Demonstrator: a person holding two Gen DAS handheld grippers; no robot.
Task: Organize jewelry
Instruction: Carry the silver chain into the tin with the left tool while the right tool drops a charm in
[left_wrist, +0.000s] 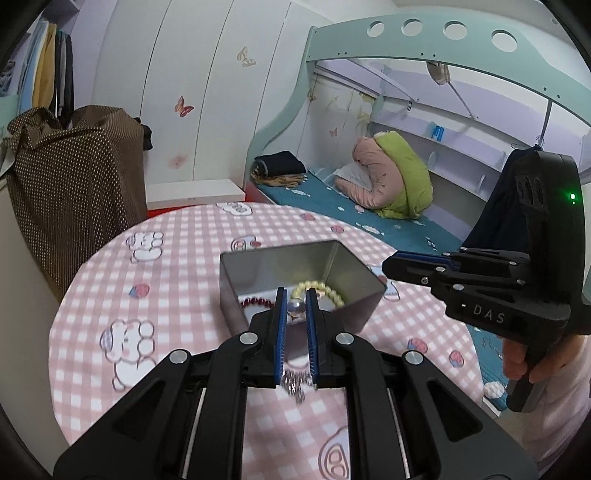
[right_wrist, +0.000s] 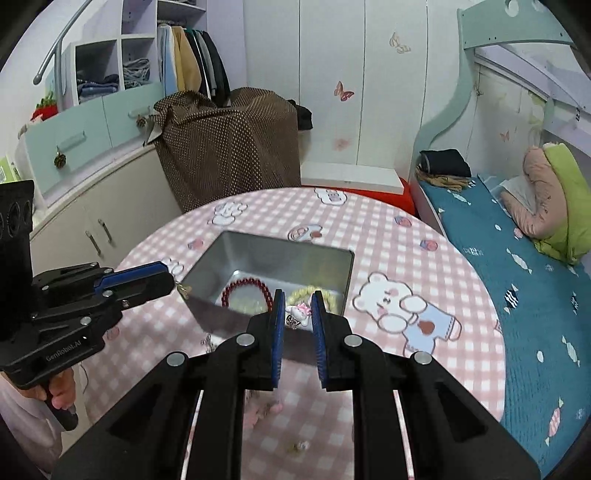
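Left hand-held gripper (left_wrist: 296, 295) is pinched on a silver chain (left_wrist: 295, 384) over the tin (left_wrist: 354, 269); right hand-held gripper (right_wrist: 298, 299) is slightly open, holding nothing.

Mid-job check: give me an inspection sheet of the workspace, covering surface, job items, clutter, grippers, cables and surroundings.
Surface: round table under a pink checked cloth with bear prints.
Job's things: open metal tin holding a red bead bracelet and a cream bead bracelet; silver chain with a pearl; small pink-and-white charm.
Clutter: small bits on the cloth near the table's near edge, too blurred to name.
Grippers: left hand-held gripper shut on the silver chain at the tin; right hand-held gripper around the charm, grip unclear.
Cables: nothing seen.
Surroundings: bunk bed, wardrobe, brown dotted cover.
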